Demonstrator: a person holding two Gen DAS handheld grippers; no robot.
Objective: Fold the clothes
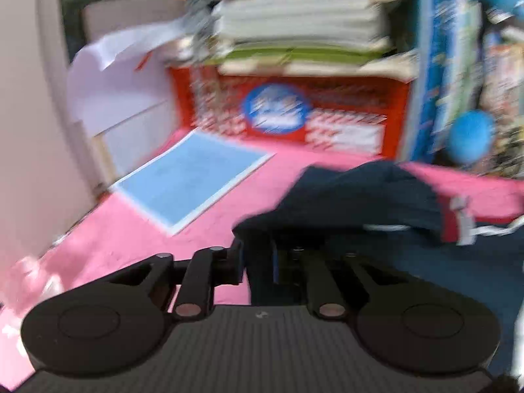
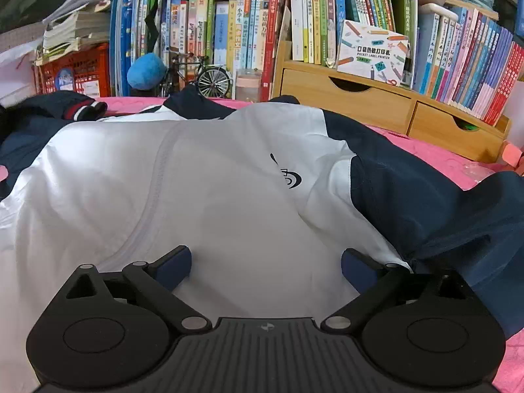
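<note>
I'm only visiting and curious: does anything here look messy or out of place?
Yes. The jacket lies rumpled on the pink cover, one navy sleeve bunched up and pinched in the left gripper. Behind it, a paper stack sits crookedly on the red crate.

Cluttered bookshelf behind a pink cloth

A red crate [image 2: 73,72] holds stacked papers [image 2: 70,29]; upright books [image 2: 229,26] line the back, with a blue plush ball [image 2: 146,71], a model bicycle [image 2: 199,73], a wooden drawer unit [image 2: 376,101], and a blue sheet [image 1: 193,177] on the pink cloth [image 1: 108,229].
</note>
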